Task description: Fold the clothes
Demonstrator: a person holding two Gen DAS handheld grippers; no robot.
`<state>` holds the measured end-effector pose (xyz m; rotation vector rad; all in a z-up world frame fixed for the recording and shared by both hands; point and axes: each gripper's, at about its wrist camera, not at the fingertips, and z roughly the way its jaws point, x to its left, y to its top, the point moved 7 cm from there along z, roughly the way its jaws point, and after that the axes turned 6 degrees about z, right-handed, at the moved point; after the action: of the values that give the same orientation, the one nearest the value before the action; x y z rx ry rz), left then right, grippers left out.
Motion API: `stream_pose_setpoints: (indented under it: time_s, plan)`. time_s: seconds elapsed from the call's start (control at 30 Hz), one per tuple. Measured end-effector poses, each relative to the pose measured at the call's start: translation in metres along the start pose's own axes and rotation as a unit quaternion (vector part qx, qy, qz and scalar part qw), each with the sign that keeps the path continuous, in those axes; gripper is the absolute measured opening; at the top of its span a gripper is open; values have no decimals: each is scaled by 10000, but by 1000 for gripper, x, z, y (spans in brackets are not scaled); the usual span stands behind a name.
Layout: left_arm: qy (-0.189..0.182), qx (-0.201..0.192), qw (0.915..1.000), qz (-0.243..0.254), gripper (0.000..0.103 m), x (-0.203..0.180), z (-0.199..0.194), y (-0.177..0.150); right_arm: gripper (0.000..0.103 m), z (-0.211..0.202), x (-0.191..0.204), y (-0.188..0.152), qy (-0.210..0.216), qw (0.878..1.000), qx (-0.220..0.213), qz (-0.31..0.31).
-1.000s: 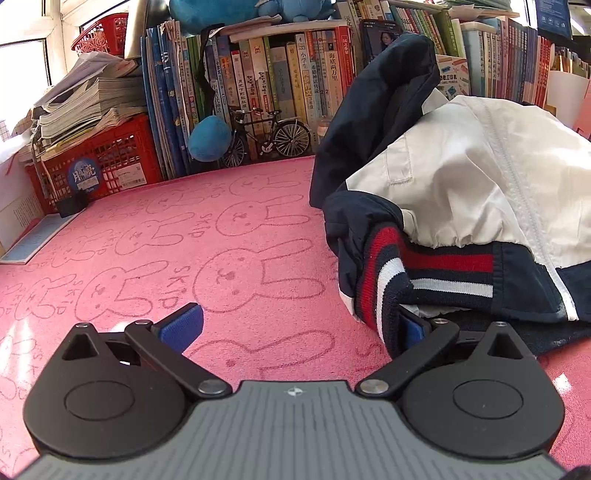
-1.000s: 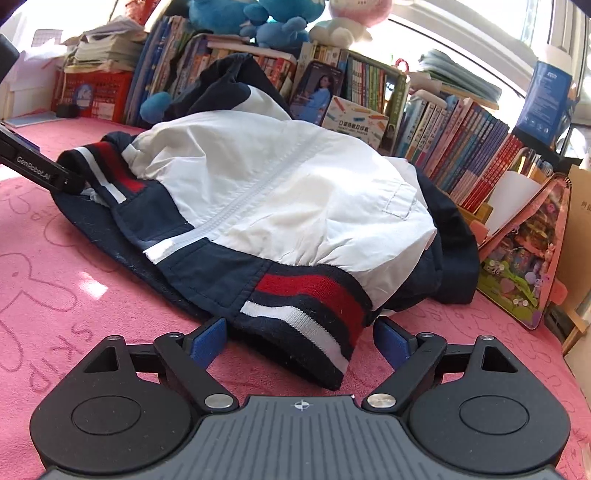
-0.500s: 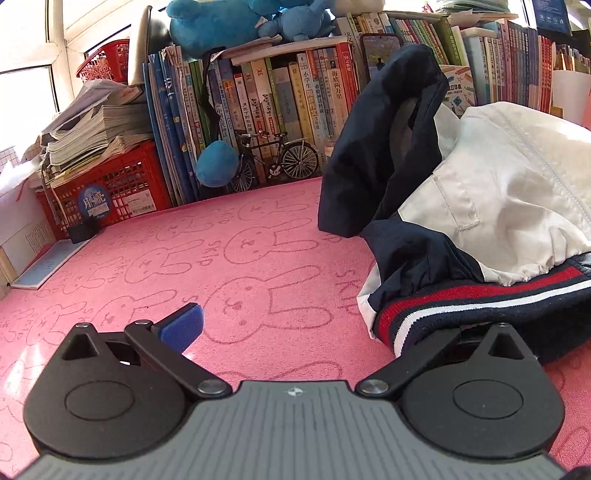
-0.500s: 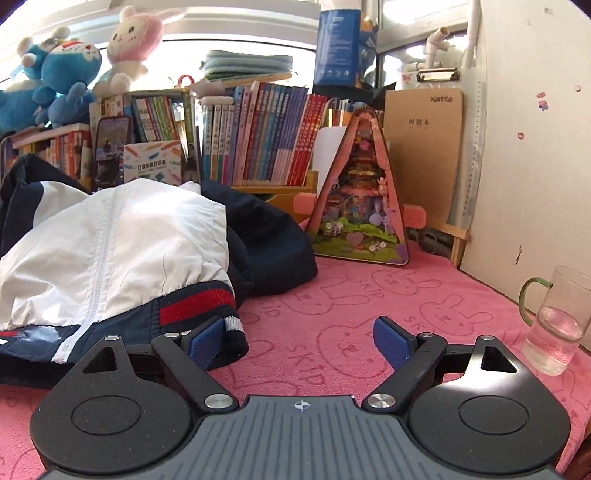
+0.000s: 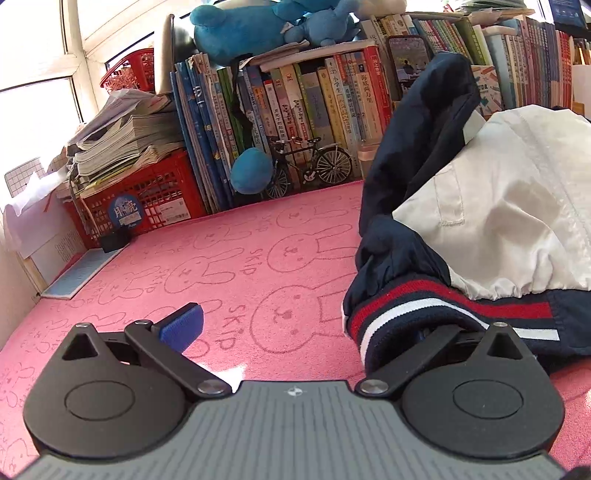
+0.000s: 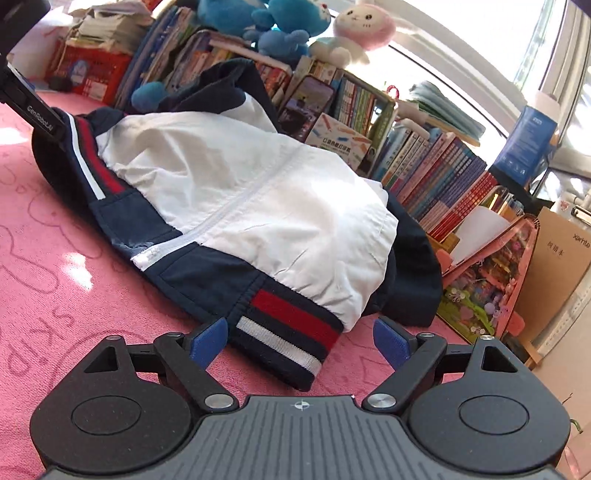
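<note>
A white and navy jacket [image 6: 258,199] with a red, white and navy striped hem lies bunched on the pink rabbit-print cloth [image 6: 55,280]. It fills the right side of the left wrist view [image 5: 498,214]. My left gripper [image 5: 306,332] is open; its left blue pad [image 5: 183,326] is bare and its right finger is hidden under the striped hem [image 5: 406,306]. My right gripper [image 6: 299,341] is open, with the hem's right corner [image 6: 288,332] lying between its blue pads. The left gripper's black body also shows in the right wrist view [image 6: 37,114], at the jacket's far end.
Books [image 5: 295,107] line the back, with blue plush toys [image 5: 251,29] on top. A red crate [image 5: 144,195] holding paper stacks stands at the left. A model bicycle [image 5: 310,166] stands by the books. A pink triangular toy house [image 6: 487,288] stands right of the jacket.
The right gripper swung away to the right, then came back to the jacket's hem corner. The left gripper stayed at the hem's other end, shifting slightly.
</note>
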<state>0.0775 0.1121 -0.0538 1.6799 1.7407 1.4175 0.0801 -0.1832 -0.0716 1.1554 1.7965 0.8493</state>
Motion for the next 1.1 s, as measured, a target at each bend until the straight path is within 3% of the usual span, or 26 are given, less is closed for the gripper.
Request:
stream_pose_setpoints:
  time_s: [0.13, 0.2, 0.3, 0.4, 0.5, 0.6, 0.67, 0.77, 0.93, 1.1]
  plan:
    - [15, -326, 9971, 682, 103, -28, -3, 8, 88, 7, 27, 2, 72, 9984, 78, -548]
    - [135, -399, 9964, 738, 103, -32, 1, 13, 90, -3, 37, 1, 395, 9960, -29, -797]
    - [-36, -286, 9995, 136, 103, -20, 11, 21, 102, -13, 57, 0, 701, 9910, -166, -1132]
    - [-39, -154, 9986, -511, 103, 3, 18, 23, 102, -7, 72, 1, 390, 9892, -292, -1386]
    - [215, -136, 9967, -773, 103, 28, 19, 18, 102, 8, 59, 5, -129, 9940, -202, -1063]
    - [188, -58, 9950, -984, 103, 48, 20, 8, 102, 13, 28, 7, -423, 9979, -89, -482]
    - [105, -20, 9941, -1083, 103, 52, 21, 2, 102, 12, 7, 5, -636, 9978, -76, -163]
    - [315, -29, 9938, -1062, 103, 55, 18, -4, 102, 8, -25, 1, -1037, 9939, -82, 375]
    - [388, -230, 9930, -1088, 103, 65, 3, -4, 101, 9, -45, 9, -898, 9905, -89, 1043]
    - [1301, -602, 9842, -1042, 103, 108, -38, -8, 100, 11, -13, 46, -257, 9934, -370, 1057]
